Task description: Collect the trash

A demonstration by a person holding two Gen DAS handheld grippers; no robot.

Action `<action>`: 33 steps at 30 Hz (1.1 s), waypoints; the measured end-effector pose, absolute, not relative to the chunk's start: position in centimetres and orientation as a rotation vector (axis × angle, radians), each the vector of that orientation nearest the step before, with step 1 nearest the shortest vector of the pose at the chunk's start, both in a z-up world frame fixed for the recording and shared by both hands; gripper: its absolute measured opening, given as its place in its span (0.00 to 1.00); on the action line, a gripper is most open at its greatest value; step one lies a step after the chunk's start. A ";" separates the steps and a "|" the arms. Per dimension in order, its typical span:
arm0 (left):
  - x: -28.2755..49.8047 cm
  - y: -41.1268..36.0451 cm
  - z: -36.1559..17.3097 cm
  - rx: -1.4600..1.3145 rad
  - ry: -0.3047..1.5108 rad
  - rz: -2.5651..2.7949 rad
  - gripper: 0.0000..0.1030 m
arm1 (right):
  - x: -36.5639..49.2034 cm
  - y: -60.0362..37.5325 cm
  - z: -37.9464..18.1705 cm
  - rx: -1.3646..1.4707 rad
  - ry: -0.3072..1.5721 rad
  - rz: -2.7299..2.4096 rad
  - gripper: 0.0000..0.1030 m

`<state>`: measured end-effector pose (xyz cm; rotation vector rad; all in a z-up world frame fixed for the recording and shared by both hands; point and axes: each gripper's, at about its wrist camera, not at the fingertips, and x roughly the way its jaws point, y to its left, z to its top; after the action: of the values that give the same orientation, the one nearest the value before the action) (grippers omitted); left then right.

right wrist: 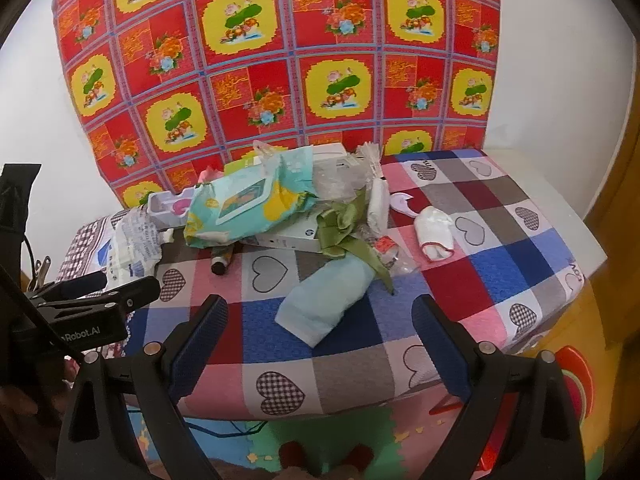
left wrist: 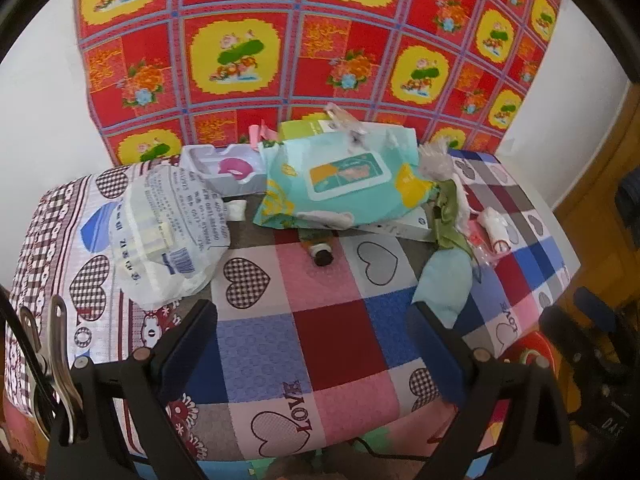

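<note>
Both pairs of fingers are spread wide and hold nothing — my left gripper [left wrist: 312, 332] and right gripper [right wrist: 320, 320] hover over the near edge of the table [right wrist: 540, 240], I judge so I can take in the whole heap before choosing. The trash sits at the back against the red cloth [right wrist: 280, 60]: a wipes pack [left wrist: 340, 176] lies on top of a white box [right wrist: 296, 242], with a crinkled white bag [left wrist: 168, 232] to its left. A blue cloth [right wrist: 328, 300] lies closest, just ahead of my right fingers [right wrist: 204, 336], partly pinned under a green ribbon [right wrist: 344, 236]. That ribbon would drag along, I think. A dark-capped tube [left wrist: 322, 254] pokes out from under the pack, and a small white roll [right wrist: 436, 236] lies apart on the right — easiest to take alone.
</note>
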<state>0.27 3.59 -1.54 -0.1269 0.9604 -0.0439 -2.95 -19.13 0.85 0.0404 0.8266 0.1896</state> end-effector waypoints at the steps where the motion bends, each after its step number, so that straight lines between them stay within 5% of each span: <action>1: 0.4 3.5 -1.6 -0.127 0.963 -0.050 0.95 | -3.0 -19.4 0.8 0.046 0.828 0.188 0.93; 33: 6.5 -11.6 -6.7 0.001 1.081 -0.214 0.95 | 3.4 -32.5 -3.1 0.057 0.912 0.240 0.93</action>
<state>6.50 -11.63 -6.68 0.0010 1.0805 -0.2144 3.44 -32.47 -3.07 0.0565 0.9119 0.2397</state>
